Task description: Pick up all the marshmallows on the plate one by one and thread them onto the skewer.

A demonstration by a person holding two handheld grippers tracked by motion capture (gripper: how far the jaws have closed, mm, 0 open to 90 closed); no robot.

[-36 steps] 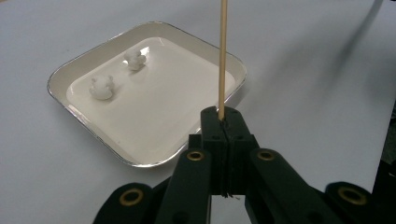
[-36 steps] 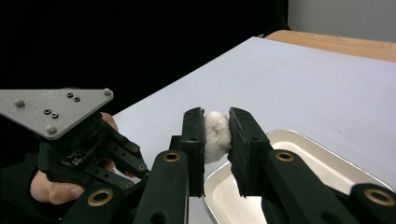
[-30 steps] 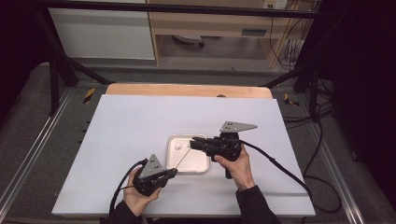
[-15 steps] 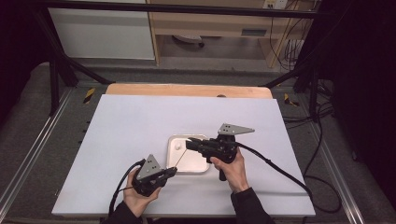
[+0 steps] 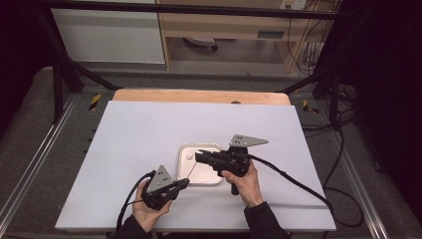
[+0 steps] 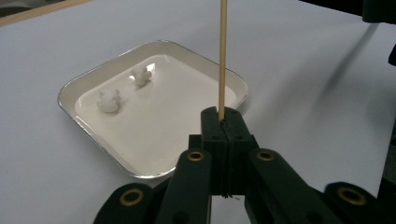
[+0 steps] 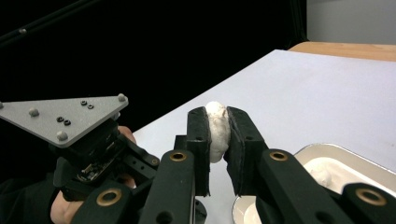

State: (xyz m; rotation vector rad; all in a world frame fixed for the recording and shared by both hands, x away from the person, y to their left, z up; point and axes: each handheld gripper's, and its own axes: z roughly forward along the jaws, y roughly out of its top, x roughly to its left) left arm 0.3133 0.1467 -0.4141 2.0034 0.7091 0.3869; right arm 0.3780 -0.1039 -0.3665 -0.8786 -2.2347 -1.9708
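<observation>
A: Left gripper (image 6: 223,128)?
B: Clamped on a thin wooden skewer (image 6: 222,56), standing upright at the near edge of the white tray (image 6: 84,127).
A: Right gripper (image 7: 218,133)?
B: Pinching a white marshmallow-like lump (image 7: 217,130), raised above the tray (jaws visibly pressing it). Two more white pieces (image 6: 109,100) lie inside the tray.

We see a white tray (image 6: 84,88) with a silvery rim, white pieces (image 6: 109,100) in it, a tan skewer (image 6: 222,56), black grippers (image 5: 166,190), grey plates (image 7: 60,116), a white table (image 5: 149,129).
</observation>
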